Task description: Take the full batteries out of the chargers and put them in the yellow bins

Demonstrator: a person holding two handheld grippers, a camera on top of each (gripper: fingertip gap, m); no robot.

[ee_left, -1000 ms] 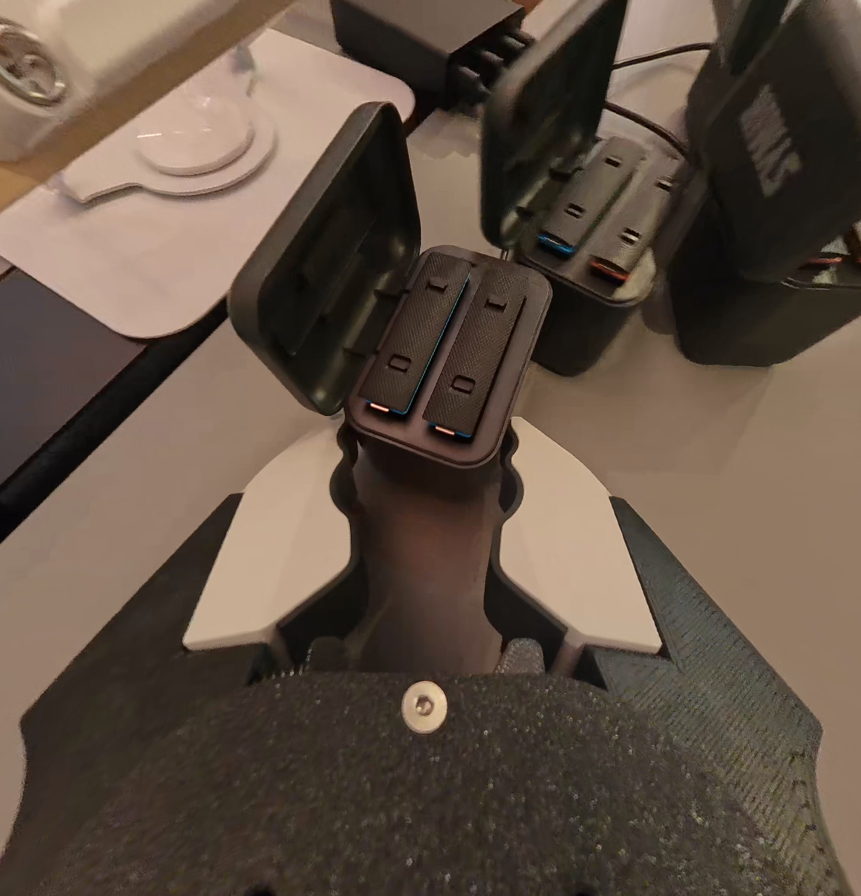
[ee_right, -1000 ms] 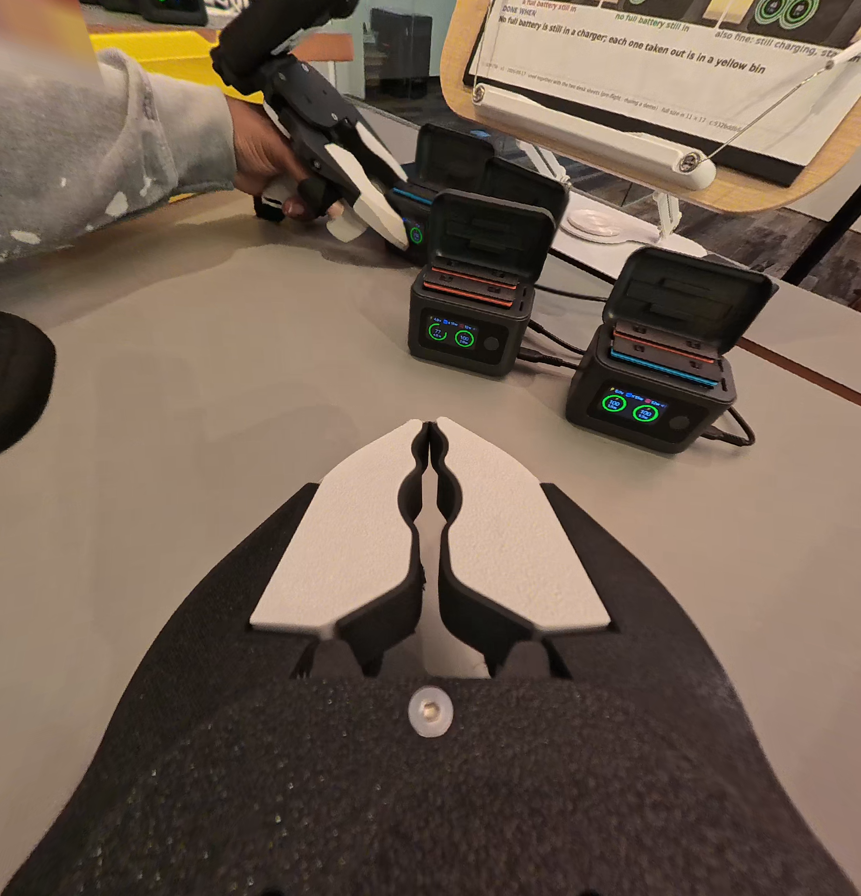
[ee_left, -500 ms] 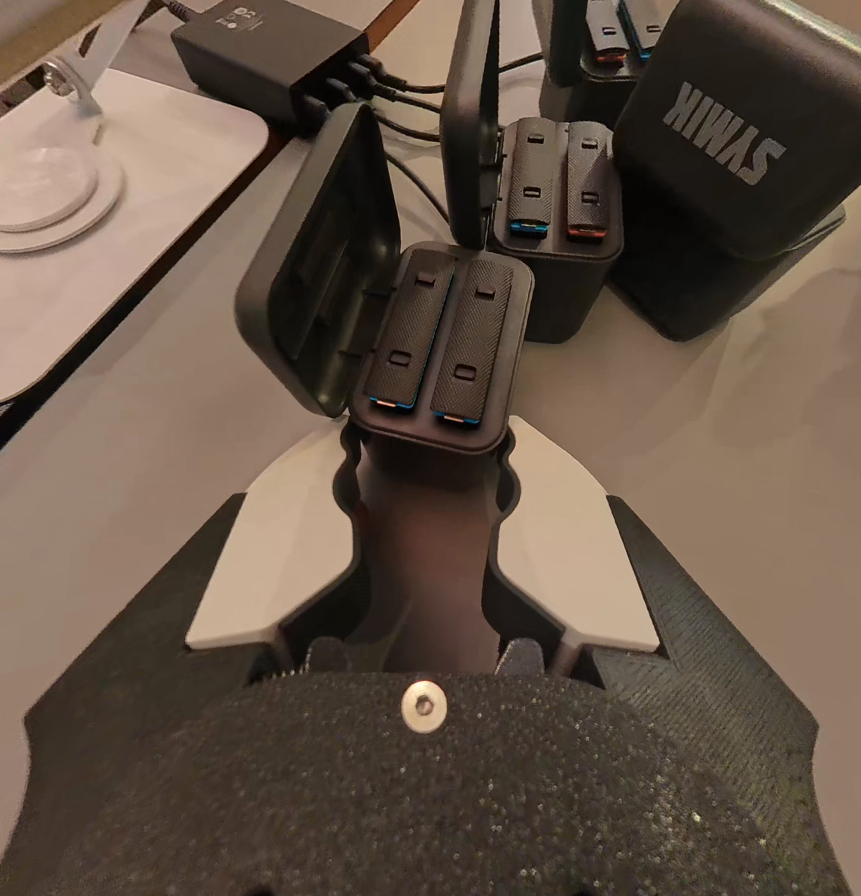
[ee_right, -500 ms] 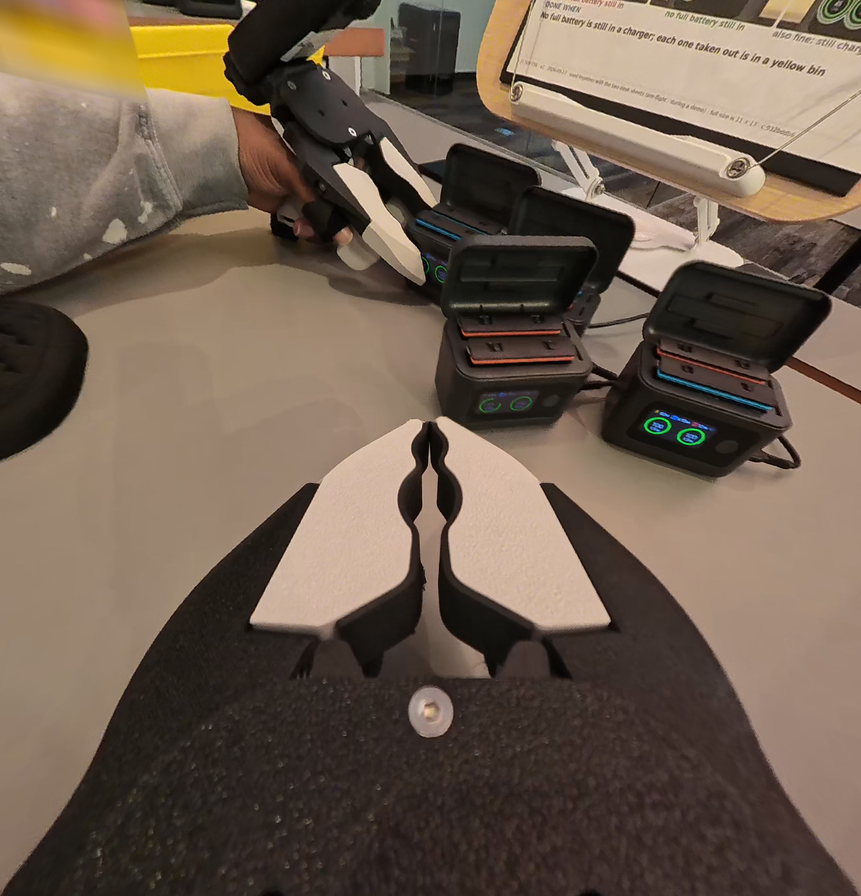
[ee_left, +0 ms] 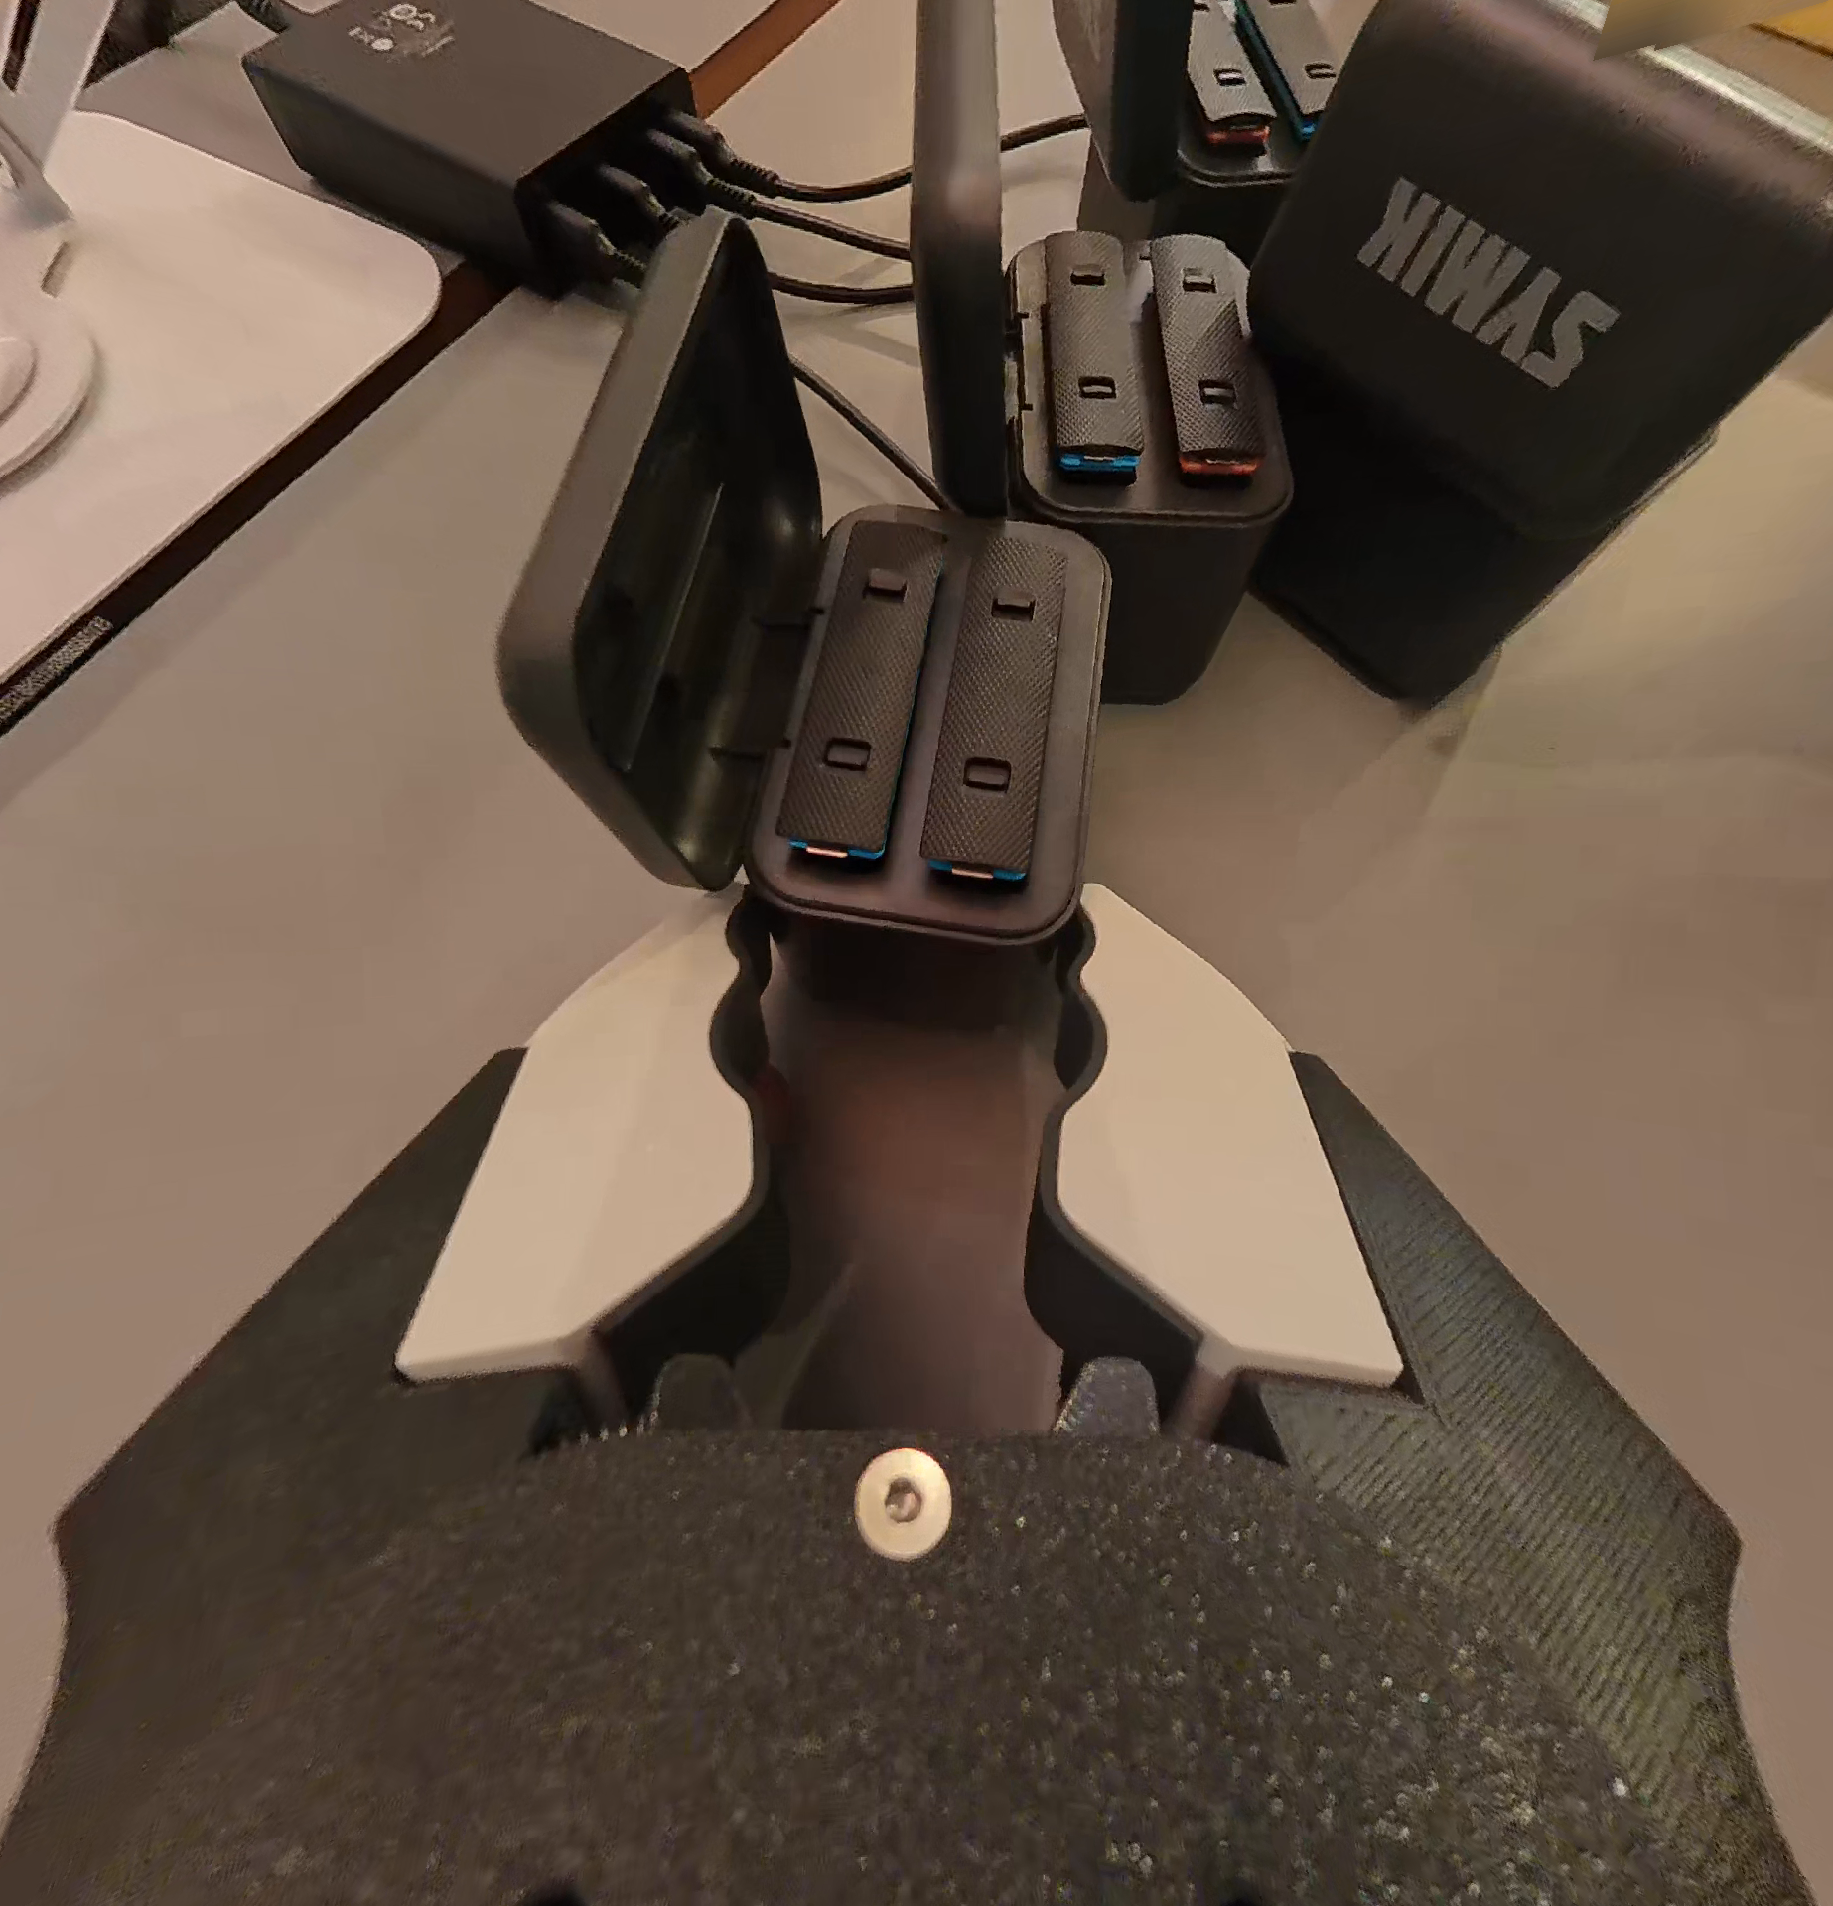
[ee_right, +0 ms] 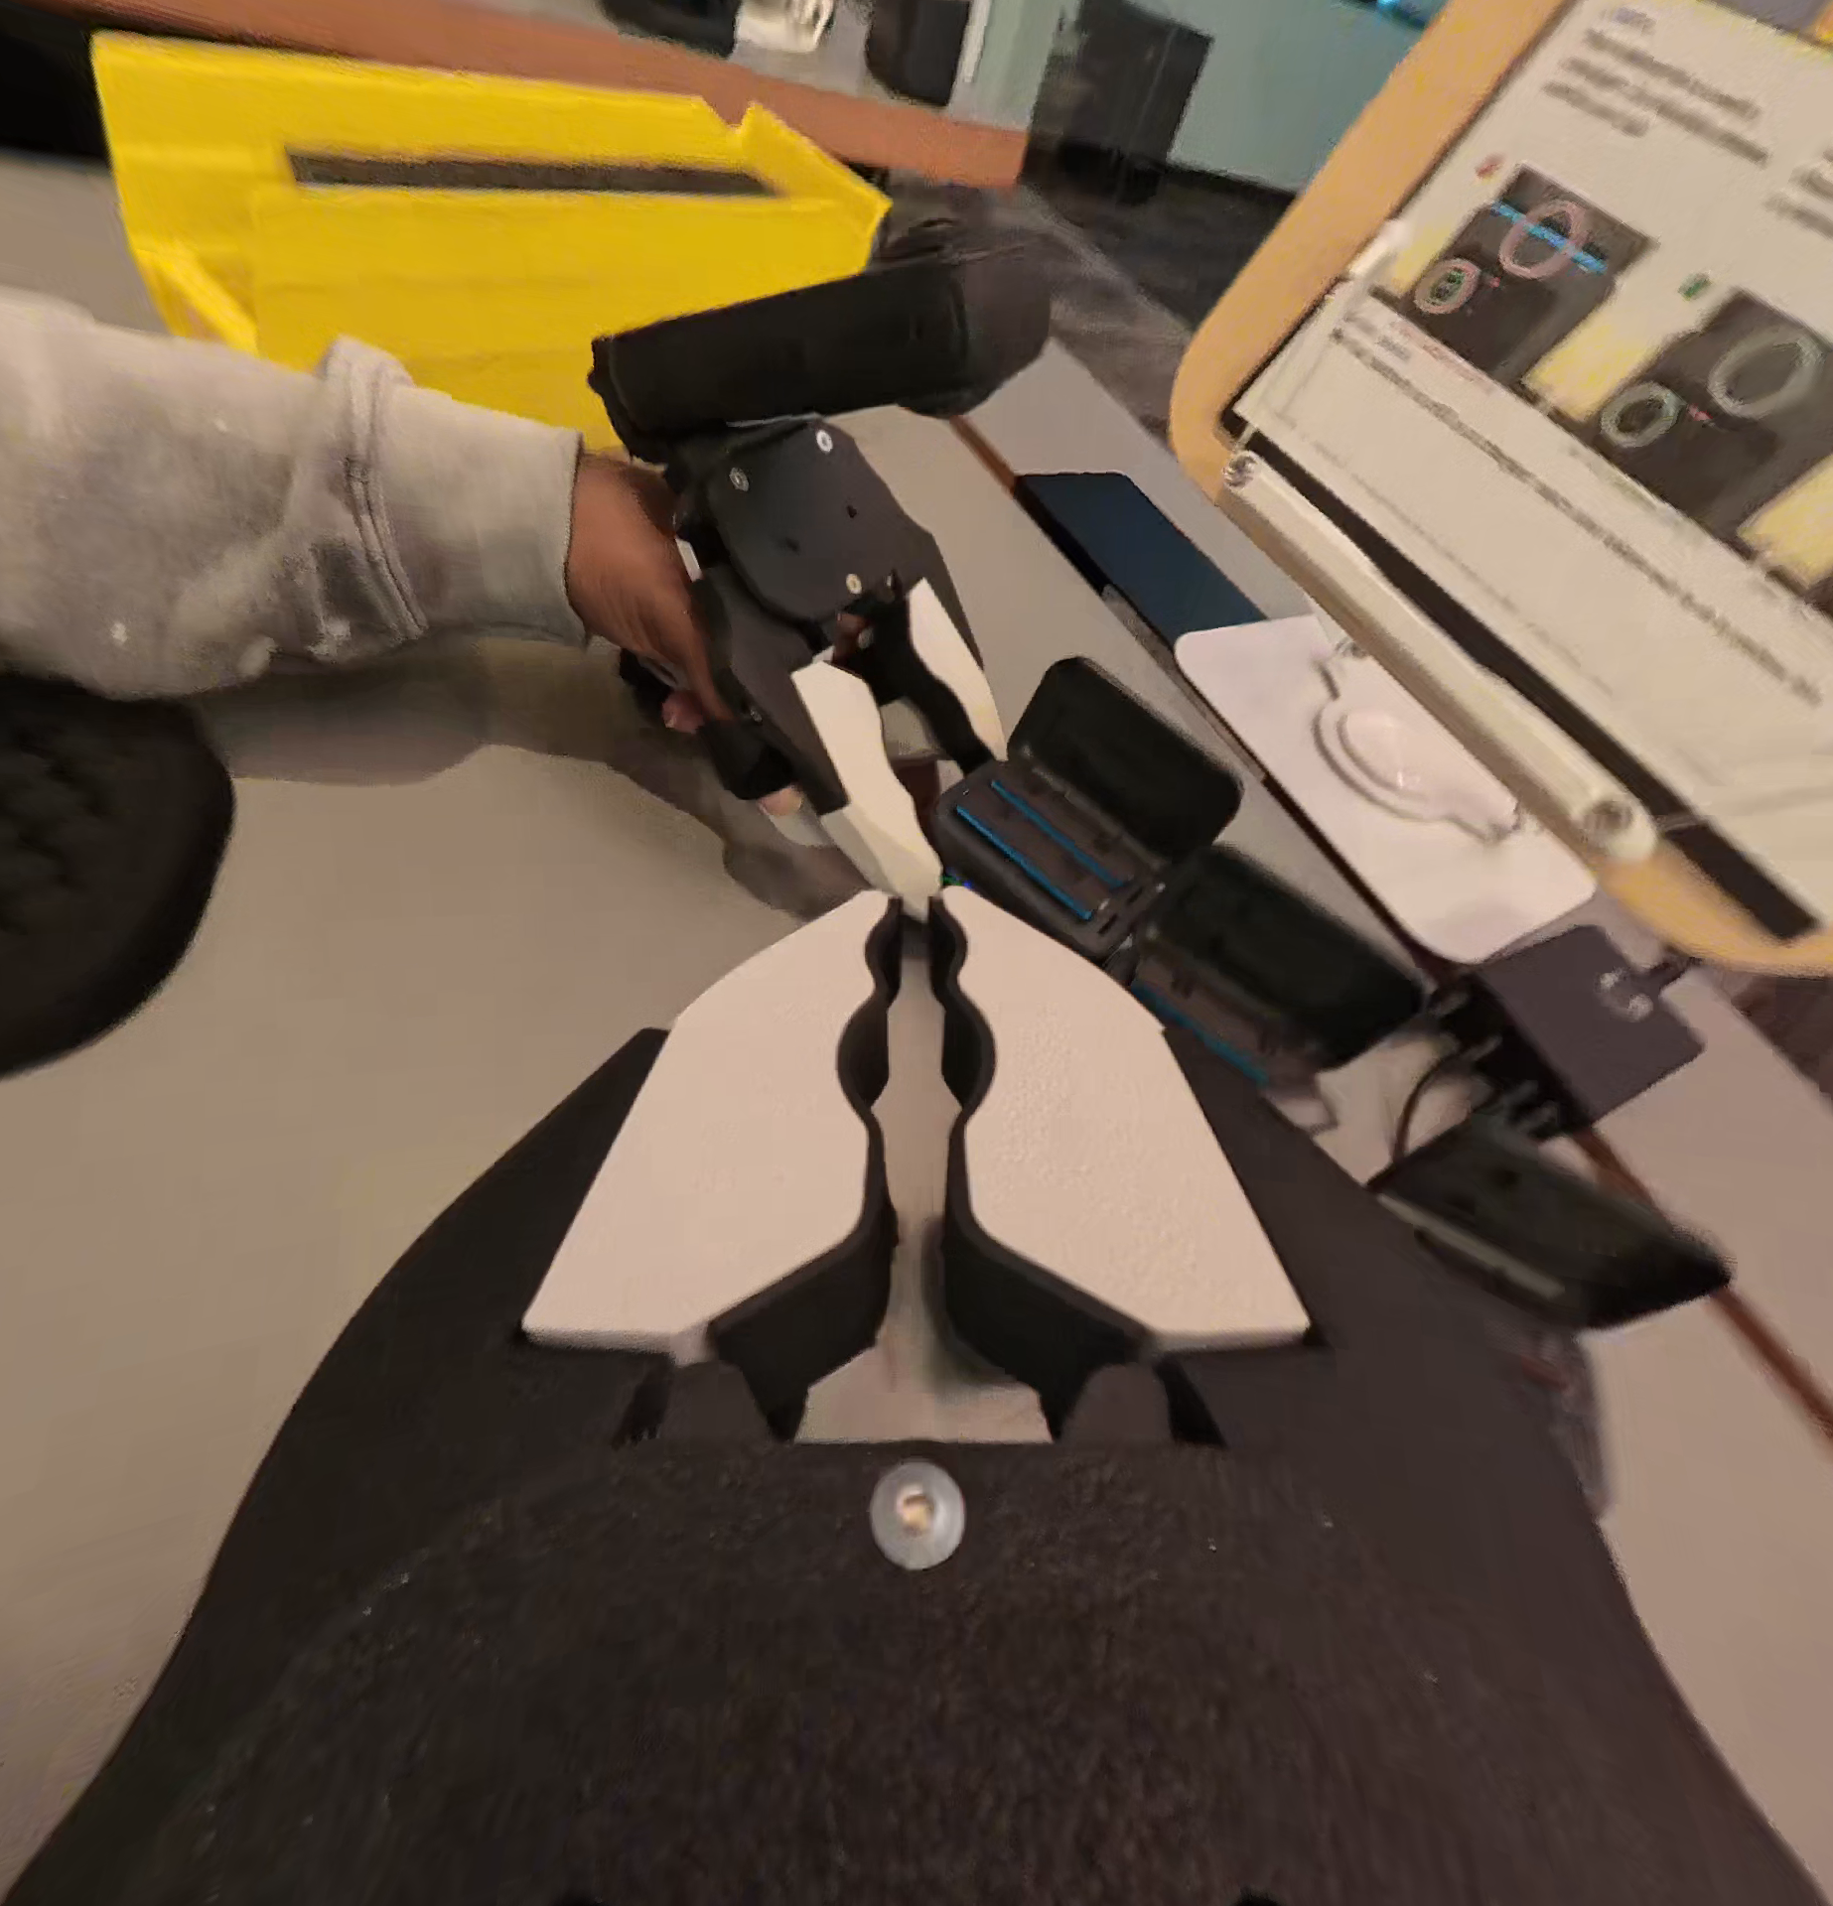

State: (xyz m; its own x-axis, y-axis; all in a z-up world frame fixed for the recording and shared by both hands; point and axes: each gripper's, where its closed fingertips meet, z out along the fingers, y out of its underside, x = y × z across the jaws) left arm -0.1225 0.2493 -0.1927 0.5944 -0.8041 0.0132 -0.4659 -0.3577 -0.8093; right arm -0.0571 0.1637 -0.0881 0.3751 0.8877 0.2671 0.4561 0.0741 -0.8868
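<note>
My left gripper is shut on the body of a black charger whose lid stands open to the left. Two black batteries with blue ends sit in its slots, one on the left and one on the right. The right wrist view shows this left gripper straddling the same charger, held by a hand. My right gripper is shut and empty, just in front of that charger. A yellow bin stands at the back left.
A second open charger, a closed black case and a third charger stand behind. A black power hub with cables, a white stand base, an instruction board and a black round mat are nearby. One gripper's finger ends stand about 15 cm off the other's. To reach the black power hub in a straight line is about 25 cm for my left fingers, about 30 cm for my right. My right wrist view looks at it from another angle.
My right gripper has swung left and closer to the left gripper's charger, bringing the yellow bin into view. My left gripper stays on the charger while its view has turned right.
</note>
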